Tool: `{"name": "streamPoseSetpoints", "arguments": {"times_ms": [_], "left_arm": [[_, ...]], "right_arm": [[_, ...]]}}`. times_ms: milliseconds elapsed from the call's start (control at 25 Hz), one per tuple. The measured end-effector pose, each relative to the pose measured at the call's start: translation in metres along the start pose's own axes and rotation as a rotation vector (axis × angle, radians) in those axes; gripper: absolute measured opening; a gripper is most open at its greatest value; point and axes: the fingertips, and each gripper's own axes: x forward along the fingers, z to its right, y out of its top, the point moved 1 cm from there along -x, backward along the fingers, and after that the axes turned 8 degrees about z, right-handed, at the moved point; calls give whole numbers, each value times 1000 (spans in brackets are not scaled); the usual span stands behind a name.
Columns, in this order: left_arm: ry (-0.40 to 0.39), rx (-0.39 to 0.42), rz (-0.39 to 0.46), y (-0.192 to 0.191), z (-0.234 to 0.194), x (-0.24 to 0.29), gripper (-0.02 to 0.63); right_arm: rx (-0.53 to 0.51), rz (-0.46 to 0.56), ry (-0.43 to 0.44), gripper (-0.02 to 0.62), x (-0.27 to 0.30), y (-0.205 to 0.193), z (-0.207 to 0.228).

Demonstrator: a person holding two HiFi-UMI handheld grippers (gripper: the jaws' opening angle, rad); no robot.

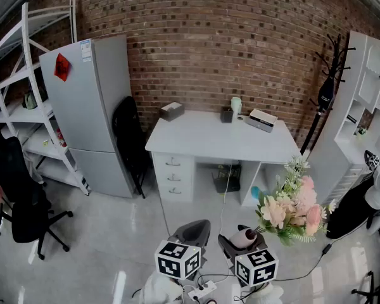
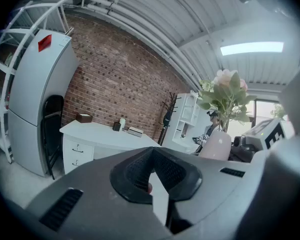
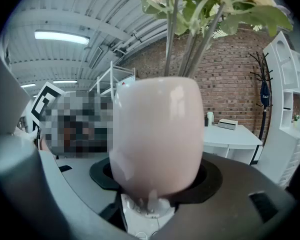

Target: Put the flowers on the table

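The right gripper [image 1: 242, 240], at the lower middle of the head view, had its jaws spread wide and clamped on the rounded belly of a pale pink vase [image 3: 157, 134], which filled the centre of the right gripper view. The flowers [image 1: 291, 208], pink and cream blooms with green leaves, rose from that vase and leaned toward the lower right of the head view, in the air above the grey floor [image 1: 101, 233] and well apart from the white table [image 1: 202, 138]. That table stood against the brick wall [image 1: 209, 37] in the middle of the frame, with a brown box [image 1: 171, 111], a pale cup [image 1: 236, 105] and a flat white box [image 1: 261, 120] along its far edge. The left gripper [image 1: 195, 228], just left of the right one, had its jaws drawn together with nothing between them. A grey fridge [image 1: 88, 106] stood at the left of the table, a black folding chair [image 1: 130, 138] between the two.
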Motion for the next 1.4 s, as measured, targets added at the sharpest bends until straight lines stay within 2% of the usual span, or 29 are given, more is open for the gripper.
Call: {"name": "streamPoseSetpoints", "arguments": {"times_ms": [520,720,920,1200,1400], "left_arm": [[24,8,11,1,-3,-3,5],[36,4,21,0,-1,2,6],[70,0,31,-4,9,19,6],[175,-28,48,-20,-1,22,6],[209,-40,40,-29,-1,42,5]], "right_arm": [[-26,8,2,252,2,2,4],[11,18,30,252,0,4,7],[11,13,42,252,-12,5,34],[12,-37,52,252,-23,-16,74],[29,-59,57,252,-18,-28,98]]}}
